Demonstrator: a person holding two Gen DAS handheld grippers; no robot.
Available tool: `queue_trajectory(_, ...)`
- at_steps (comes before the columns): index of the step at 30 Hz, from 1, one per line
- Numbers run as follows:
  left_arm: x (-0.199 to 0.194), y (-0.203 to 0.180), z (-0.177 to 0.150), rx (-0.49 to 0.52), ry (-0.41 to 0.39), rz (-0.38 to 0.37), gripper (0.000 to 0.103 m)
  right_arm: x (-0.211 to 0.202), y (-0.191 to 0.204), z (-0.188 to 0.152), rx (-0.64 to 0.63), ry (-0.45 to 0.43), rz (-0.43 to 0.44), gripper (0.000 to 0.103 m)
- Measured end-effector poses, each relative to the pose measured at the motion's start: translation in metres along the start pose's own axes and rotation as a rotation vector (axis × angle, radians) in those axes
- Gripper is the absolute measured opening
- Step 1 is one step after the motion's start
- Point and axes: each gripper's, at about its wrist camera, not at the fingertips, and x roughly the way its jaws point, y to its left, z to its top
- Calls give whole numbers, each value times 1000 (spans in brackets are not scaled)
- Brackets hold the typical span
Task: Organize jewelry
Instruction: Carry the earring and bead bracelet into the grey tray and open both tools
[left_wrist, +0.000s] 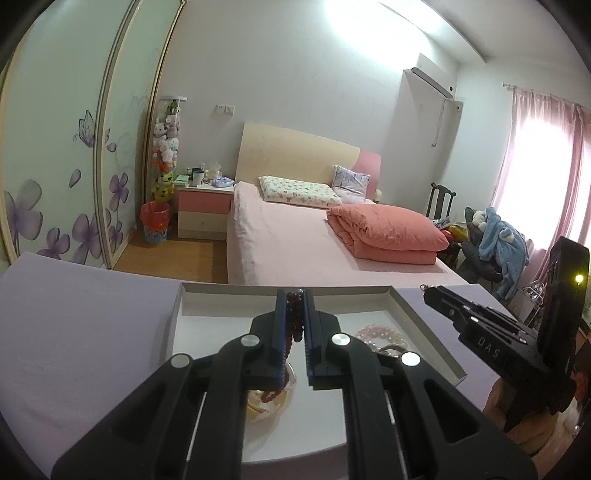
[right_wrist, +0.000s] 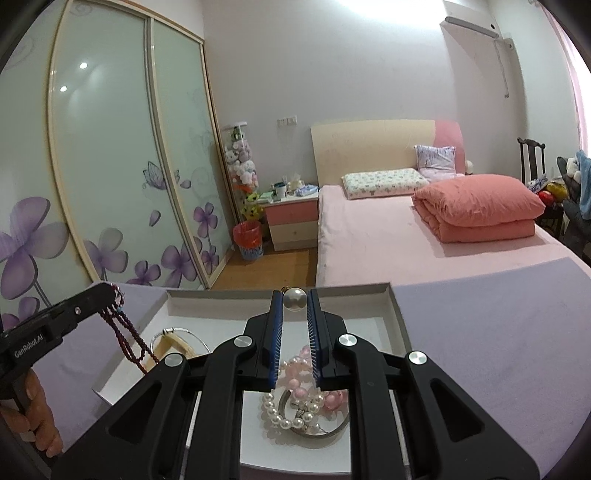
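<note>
A shallow white tray (right_wrist: 397, 314) is seen at the frame's lower centre on a lilac tabletop (right_wrist: 498, 350). A dark red bead strand (left_wrist: 294, 317) is pinched by the left gripper (left_wrist: 294, 317); a pearl earring (right_wrist: 294, 298) is clamped by the right gripper (right_wrist: 294, 306).

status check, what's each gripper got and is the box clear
Left gripper shut on dark red bead strand. Right gripper shut on big pearl. Both over white box; pink and pearl bracelets already lying inside.
</note>
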Motion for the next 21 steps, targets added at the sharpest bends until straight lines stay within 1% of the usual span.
queue_trajectory(13,18,6,-6,-12,33,-6,9,16,12,-8,-23,63,24,15)
queue_trajectory(14,19,6,-7,-13,35,-6,9,17,12,-9,-25,67,27,19)
queue_trajectory(15,20,6,-7,-17,38,-9,9,17,12,-9,-26,67,26,29)
queue_trajectory(16,20,6,-7,-19,39,-10,10,16,12,-9,-24,62,24,36)
queue_trajectory(17,21,6,-6,-20,39,-11,10,13,12,-9,-22,54,23,47)
queue_trajectory(21,21,6,-6,-20,36,-17,14,10,11,-6,-12,37,21,47)
